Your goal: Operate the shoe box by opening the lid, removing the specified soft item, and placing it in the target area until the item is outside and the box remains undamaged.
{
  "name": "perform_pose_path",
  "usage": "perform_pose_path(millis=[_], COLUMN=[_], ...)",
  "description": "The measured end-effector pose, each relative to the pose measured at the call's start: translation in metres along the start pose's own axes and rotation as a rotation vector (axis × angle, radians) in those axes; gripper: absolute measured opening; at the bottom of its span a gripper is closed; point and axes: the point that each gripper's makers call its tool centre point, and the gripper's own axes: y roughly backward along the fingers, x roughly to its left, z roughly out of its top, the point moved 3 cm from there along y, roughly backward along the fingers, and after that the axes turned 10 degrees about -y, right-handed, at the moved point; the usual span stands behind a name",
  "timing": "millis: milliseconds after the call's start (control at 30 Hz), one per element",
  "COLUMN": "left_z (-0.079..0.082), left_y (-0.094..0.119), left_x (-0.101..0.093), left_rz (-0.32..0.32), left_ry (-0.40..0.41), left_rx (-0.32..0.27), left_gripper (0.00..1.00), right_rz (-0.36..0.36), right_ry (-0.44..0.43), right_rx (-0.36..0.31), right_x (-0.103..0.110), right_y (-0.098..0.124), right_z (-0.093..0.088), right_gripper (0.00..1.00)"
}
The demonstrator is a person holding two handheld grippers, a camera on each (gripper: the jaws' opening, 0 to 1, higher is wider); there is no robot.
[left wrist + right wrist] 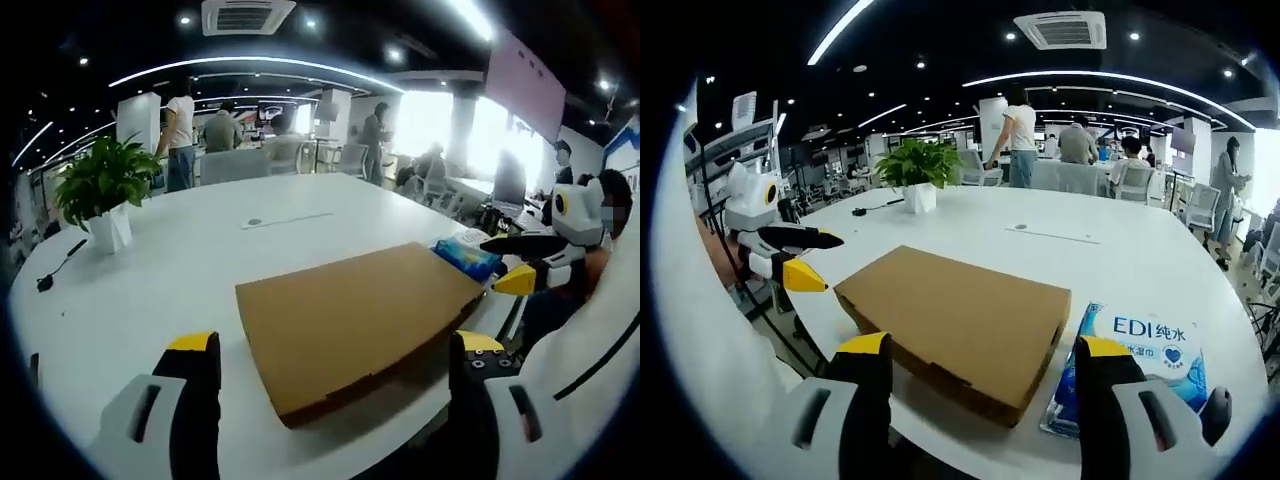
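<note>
While the white counter (pixel 1160 260) stretches wide under everything, the brown cardboard shoe box (pixel 950 320) lies flat on its near edge with the lid down, so the opening step looks not yet begun. Just beside the box, on the side toward the right claw (pixel 985 375), rests a blue-and-white pack of wet wipes (pixel 1140 350) (the soft item the task means may be this or something inside the box; that cannot be told from here). In the left gripper view the same box (pixel 350 320) sits between the spread jaws of the left claw (pixel 335 365), with the pack (pixel 468 255) showing past its far corner. Both claws stand open and hold nothing; the left one also appears from the side in the right gripper view, hovering off the counter's edge. To lift the lid cleanly, I would judge it best to catch only the lid's free lip with one claw, steady the base lightly with the other, and raise slowly so the cardboard does not crease. Farther back stands a small potted plant (pixel 918 170).
</note>
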Motion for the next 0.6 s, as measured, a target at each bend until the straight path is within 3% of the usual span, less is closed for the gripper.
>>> perform_pose_path(millis=[67, 100, 167, 300, 400, 600], left_z=[-0.005, -0.006, -0.010, -0.006, -0.005, 0.017], left_y=[-0.002, -0.002, -0.001, 0.000, -0.001, -0.002], left_x=[0.000, -0.001, 0.001, -0.006, -0.004, 0.004], left_rz=[-0.015, -0.017, -0.015, -0.026, -0.012, 0.013], left_ry=[0.014, 0.025, 0.037, 0.073, 0.044, 0.065], left_rx=[0.012, 0.011, 0.002, -0.014, -0.006, -0.101], left_gripper=[0.97, 0.97, 0.99, 0.99, 0.99, 0.99], right_rz=[0.014, 0.060, 0.041, 0.037, 0.021, 0.034], right_ry=[0.003, 0.034, 0.014, 0.000, -0.007, -0.158], right_rx=[-0.025, -0.100, -0.067, -0.090, -0.114, -0.241], right_x=[0.002, 0.007, 0.008, 0.008, 0.004, -0.004], right_y=[0.001, 0.002, 0.006, 0.008, 0.012, 0.021], right_z=[0.000, 0.007, 0.002, 0.004, 0.009, 0.035], right_gripper=[0.75, 0.72, 0.71, 0.80, 0.82, 0.91])
